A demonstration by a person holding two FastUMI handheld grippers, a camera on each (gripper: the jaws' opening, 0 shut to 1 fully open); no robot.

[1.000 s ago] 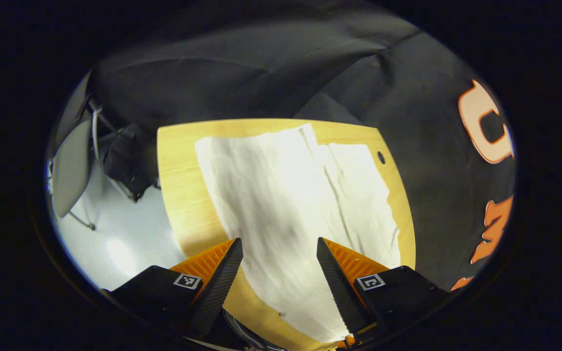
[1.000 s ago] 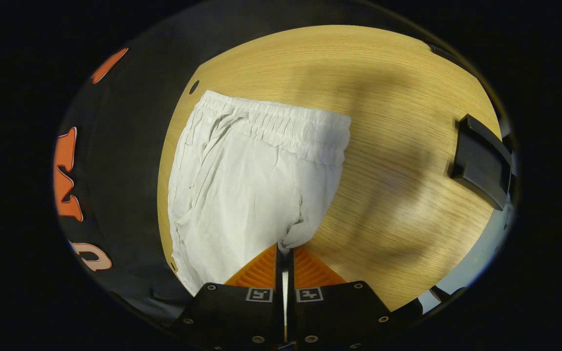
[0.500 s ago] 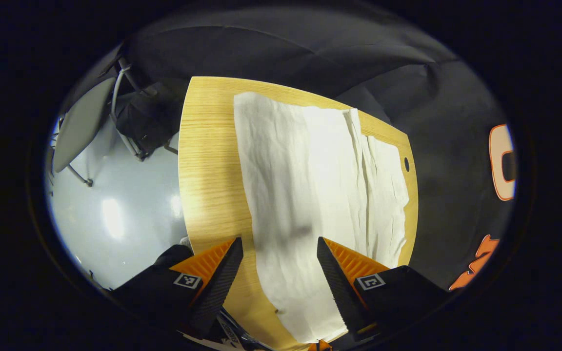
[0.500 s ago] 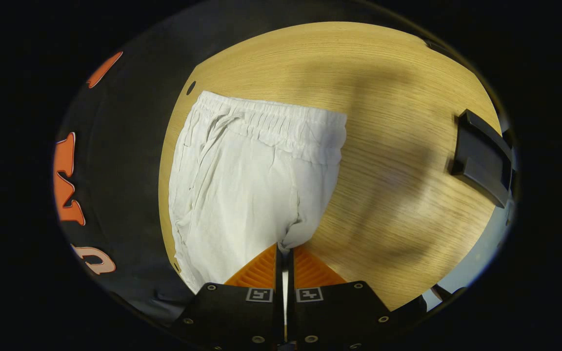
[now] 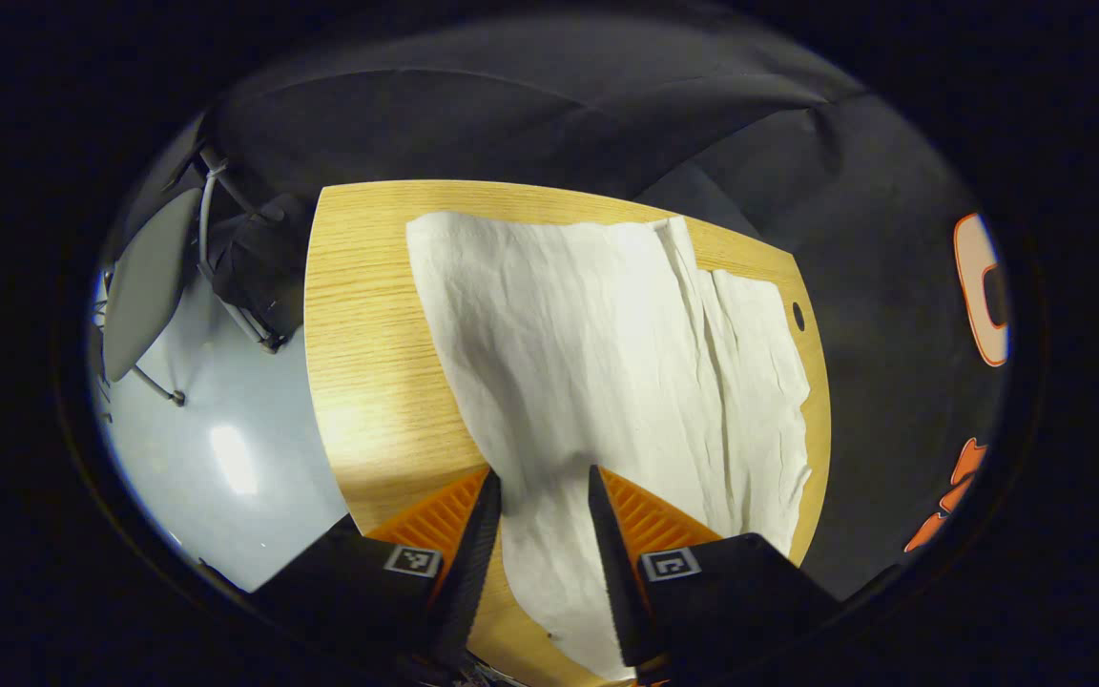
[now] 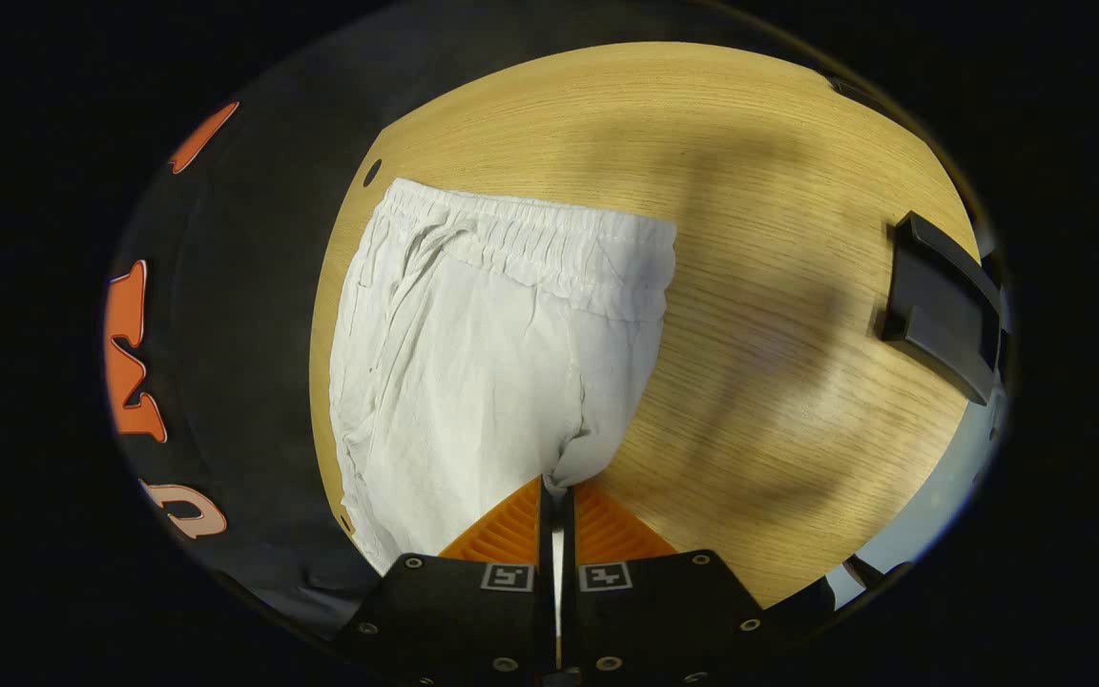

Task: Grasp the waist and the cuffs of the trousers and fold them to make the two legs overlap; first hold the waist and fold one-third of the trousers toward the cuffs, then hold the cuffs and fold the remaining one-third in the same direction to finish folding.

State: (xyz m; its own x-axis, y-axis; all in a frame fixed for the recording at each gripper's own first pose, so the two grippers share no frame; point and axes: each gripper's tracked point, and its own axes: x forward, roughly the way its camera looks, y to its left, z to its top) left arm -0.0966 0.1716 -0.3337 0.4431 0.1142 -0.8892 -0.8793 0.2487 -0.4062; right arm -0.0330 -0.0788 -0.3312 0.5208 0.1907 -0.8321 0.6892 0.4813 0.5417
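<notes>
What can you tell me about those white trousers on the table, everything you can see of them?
The trousers are white, of thin, creased cloth like linen, lying flat on the wooden table. The gathered elastic waist with a drawstring lies farthest from the right gripper, which is shut on a pinch of cloth by the crotch. In the left gripper view the legs stretch away, partly overlapped, and the left gripper straddles the cloth, its fingers apart.

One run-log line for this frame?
left gripper: open, straddling trousers | right gripper: shut on trousers | table: trousers flat
</notes>
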